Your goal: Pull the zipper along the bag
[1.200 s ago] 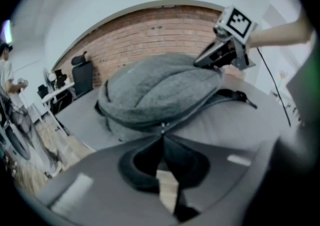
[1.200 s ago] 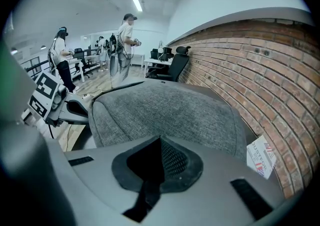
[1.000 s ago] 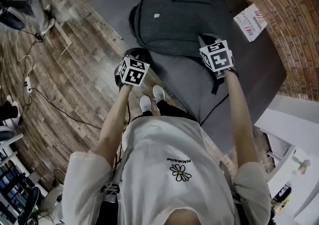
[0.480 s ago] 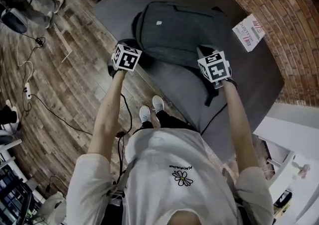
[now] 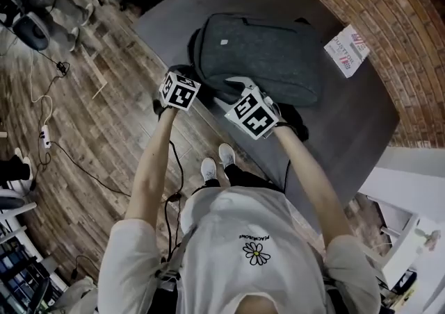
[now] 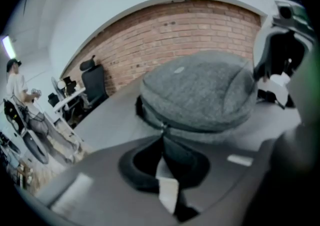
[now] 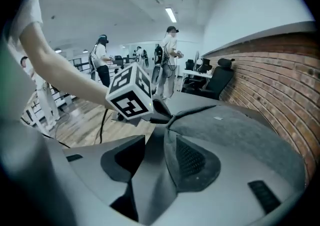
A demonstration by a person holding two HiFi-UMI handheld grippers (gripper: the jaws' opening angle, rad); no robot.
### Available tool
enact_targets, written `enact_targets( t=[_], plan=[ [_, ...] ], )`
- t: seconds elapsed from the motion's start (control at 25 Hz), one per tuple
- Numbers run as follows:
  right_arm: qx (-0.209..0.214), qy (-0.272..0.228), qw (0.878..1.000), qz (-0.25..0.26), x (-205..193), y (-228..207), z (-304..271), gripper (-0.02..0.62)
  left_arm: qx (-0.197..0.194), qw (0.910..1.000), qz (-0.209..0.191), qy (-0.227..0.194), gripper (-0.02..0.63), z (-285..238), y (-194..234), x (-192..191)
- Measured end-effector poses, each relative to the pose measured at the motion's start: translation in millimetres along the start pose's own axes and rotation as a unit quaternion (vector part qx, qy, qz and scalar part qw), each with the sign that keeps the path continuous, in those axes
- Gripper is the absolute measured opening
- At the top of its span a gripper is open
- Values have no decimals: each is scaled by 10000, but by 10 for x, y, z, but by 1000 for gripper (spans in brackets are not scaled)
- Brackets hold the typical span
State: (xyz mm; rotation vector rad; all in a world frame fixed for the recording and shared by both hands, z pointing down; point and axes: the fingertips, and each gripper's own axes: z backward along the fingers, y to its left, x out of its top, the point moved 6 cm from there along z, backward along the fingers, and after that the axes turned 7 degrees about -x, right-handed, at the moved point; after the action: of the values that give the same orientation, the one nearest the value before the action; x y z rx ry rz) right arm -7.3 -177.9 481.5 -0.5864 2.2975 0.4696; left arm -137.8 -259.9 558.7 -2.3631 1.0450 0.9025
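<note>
Zipper pull [image 6: 162,129] sits at the left end of the dark grey fabric backpack [image 5: 271,55], which lies flat on the dark grey table [image 5: 348,139], long axis running from the table's edge toward the brick wall [image 5: 389,14]. Left gripper [image 6: 167,180] clamps the pull. Right gripper [image 7: 156,150] has just been opening, jaws apart, nothing pinched. Print on the pale bag label [image 5: 224,42] and white card [image 5: 348,51] is too small to read

Head view dim, desaturated, fisheye-curved at edges. Right gripper view brighter, lit by ceiling strip lights [image 7: 170,14], dark vignette in corners. Left gripper view soft, smeared; bag [image 6: 200,95] out of focus, edges warped.
</note>
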Motion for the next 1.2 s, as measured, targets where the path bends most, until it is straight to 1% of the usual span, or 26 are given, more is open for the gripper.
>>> enact_targets(
  t=[0.12,0.2,0.24,0.28,0.36,0.4,0.48,0.6,0.8,0.92,1.0,1.12,1.2],
  plan=[
    [-528,283,9972,452,-56,139,-323,172,-109,9999,42,29,5,4,-37,-15],
    [-957,555,9896,916,-84,131,-470,170,-150,9999,61,16,5,10,-38,1],
    [-1168,699,9846,1100,-94,122,-520,145,-159,9999,59,4,5,17,-42,6],
    [-1341,840,9800,1204,-99,113,-558,113,-165,9998,56,-9,5,23,-44,7],
    [-1477,1085,9758,1195,-88,91,-612,87,-170,9998,37,-24,5,26,-38,11],
    [-1441,1172,9757,1164,-76,83,-623,78,-166,9999,12,-21,5,26,-34,13],
    [-1239,1269,9767,1212,-57,103,-608,53,-149,9999,-33,0,5,36,-30,0],
    [-876,1352,9744,1571,-81,210,-531,30,-200,9998,-54,25,6,75,-44,-68],
    [-523,1397,9669,2072,-225,295,-329,20,-145,9999,-13,43,21,148,-84,-123],
    [104,1474,9663,2106,-332,370,-149,18,-111,9999,-21,103,25,181,-66,-120],
    [466,1518,9635,2157,-425,427,-1,18,-139,9998,-74,154,25,196,-79,-126],
    [723,1591,9568,2324,-576,477,204,17,-247,9995,-86,154,23,200,-177,-151],
    [813,1665,9531,2393,-647,498,304,15,-252,9996,59,120,21,191,-207,-175]
  ],
)
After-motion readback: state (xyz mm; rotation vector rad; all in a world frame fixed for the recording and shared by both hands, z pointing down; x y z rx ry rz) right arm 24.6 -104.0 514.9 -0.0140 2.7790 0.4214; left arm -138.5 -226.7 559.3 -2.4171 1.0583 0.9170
